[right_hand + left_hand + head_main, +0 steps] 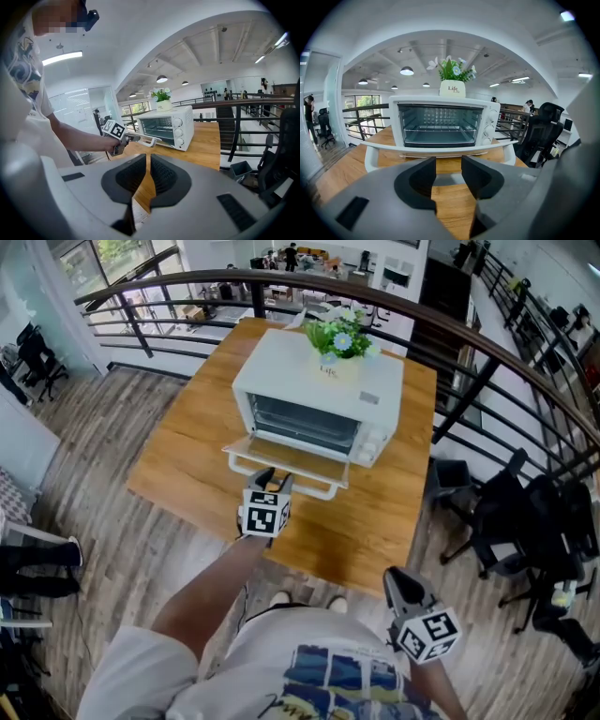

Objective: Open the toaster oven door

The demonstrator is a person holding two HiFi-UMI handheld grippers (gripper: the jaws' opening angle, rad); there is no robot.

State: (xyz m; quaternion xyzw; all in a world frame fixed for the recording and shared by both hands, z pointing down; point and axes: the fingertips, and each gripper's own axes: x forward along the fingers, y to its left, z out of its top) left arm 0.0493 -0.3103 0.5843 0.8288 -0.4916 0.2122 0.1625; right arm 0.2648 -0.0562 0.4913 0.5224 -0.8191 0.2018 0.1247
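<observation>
Toaster oven (pixel 319 395) sits mid worktop (pixel 187 446), door (pixel 300 457) already dropped flat toward you. Your left claw (pixel 448 171) sits just short of door handle (pixel 440 149), jaws narrowly apart, nothing between. Your right claw (pixel 148 168) is low by your side, jaws pinched nearly together, empty. Flower pot (pixel 339 357) on oven top.

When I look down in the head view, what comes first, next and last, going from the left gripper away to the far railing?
left gripper → open oven door → toaster oven → flower pot → railing
</observation>
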